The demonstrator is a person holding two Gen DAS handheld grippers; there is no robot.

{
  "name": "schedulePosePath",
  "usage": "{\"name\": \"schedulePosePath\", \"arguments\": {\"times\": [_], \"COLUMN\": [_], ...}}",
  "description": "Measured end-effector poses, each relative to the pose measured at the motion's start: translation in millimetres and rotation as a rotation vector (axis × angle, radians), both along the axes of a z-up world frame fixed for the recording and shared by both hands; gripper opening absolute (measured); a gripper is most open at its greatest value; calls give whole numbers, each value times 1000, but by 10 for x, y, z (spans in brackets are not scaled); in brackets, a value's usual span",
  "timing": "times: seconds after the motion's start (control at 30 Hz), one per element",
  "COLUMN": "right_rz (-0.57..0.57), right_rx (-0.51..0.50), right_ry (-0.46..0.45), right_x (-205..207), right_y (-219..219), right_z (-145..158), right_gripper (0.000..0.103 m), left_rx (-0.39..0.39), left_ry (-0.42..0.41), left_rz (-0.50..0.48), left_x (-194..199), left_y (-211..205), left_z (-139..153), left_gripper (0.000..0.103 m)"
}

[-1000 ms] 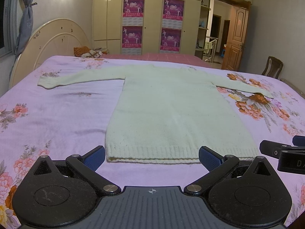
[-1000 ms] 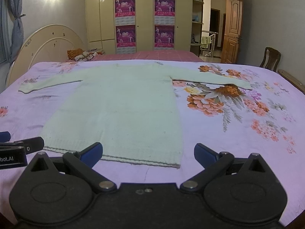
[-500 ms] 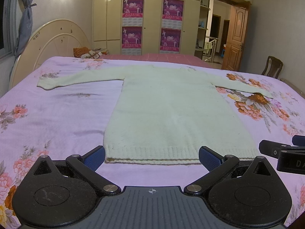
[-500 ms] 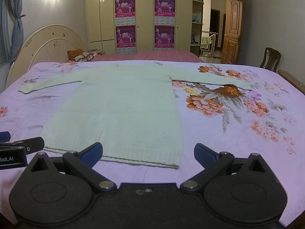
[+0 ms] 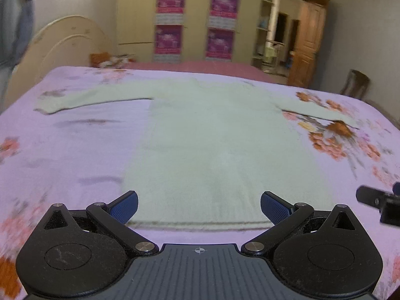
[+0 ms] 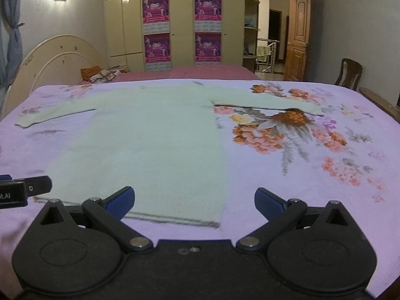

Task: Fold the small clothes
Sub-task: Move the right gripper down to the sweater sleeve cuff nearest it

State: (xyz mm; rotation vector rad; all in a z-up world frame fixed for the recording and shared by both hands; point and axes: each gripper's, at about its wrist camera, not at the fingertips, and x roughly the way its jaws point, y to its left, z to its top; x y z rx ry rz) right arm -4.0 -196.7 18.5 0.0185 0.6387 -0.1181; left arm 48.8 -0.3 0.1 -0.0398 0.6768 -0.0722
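Observation:
A pale green knit sweater (image 5: pixel 220 145) (image 6: pixel 150 140) lies flat on the bed, both sleeves spread out, its ribbed hem nearest me. My left gripper (image 5: pixel 199 206) stands open just above the hem, its blue pads over the hem's left part. My right gripper (image 6: pixel 194 201) is open too, straddling the hem's right corner (image 6: pixel 215 221). Neither holds anything. Each gripper's tip shows at the edge of the other view: the right one (image 5: pixel 377 200), the left one (image 6: pixel 22 190).
The bed has a lilac floral sheet (image 6: pixel 312 150) and a cream headboard (image 6: pixel 50 60) at the left. A pink second bed (image 6: pixel 187 71), a wardrobe with posters (image 6: pixel 180 27), a wooden door (image 6: pixel 297 37) and a chair (image 6: pixel 350 72) stand behind.
Both grippers have moved forward and slightly down toward the sweater's hem; the left view is blurred from motion. Both stay open. The sweater has not moved.

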Motion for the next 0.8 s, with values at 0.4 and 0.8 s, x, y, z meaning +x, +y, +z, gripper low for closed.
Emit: {"name": "schedulePosePath", "arguments": {"times": [0.4, 0.8], "right_rz": [-78, -278], "right_rx": [47, 158], "right_ry": [-30, -169], "right_x": [648, 1814], "right_y": [-520, -1865], "right_z": [111, 191], "right_gripper": [102, 100], "left_rx": [-14, -2], "left_ry": [-64, -99], "left_rz": [10, 72], "left_x": [668, 2279], "left_y": [-86, 90], "left_z": [166, -6], "left_gripper": [103, 103]}}
